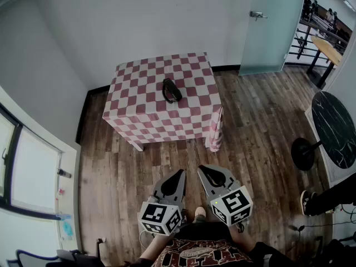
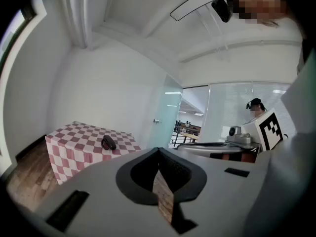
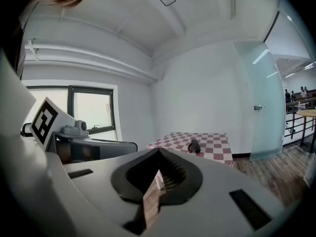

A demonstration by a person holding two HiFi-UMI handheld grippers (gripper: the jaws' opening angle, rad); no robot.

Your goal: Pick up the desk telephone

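Checkered table [image 1: 139,115] bears a dark curved telephone [image 1: 171,90]; left claw [image 1: 181,173], right claw [image 1: 201,169] clenched, empty.

The room is brightly and evenly lit. Daylight enters through the window [image 1: 30,168], whose panes are blown out to white, and the frosted glass door [image 1: 272,26] glows pale. The table [image 1: 139,121] casts only a soft shadow on the wooden floor [image 1: 261,127], which carries a faint sheen. All three views bow straight lines toward the edges, and the two gripper views darken to black at the corners. There the near foreground is soft while the far room stays sharper. The desk telephone [image 1: 171,90] shows as a small dark shape with little detail.
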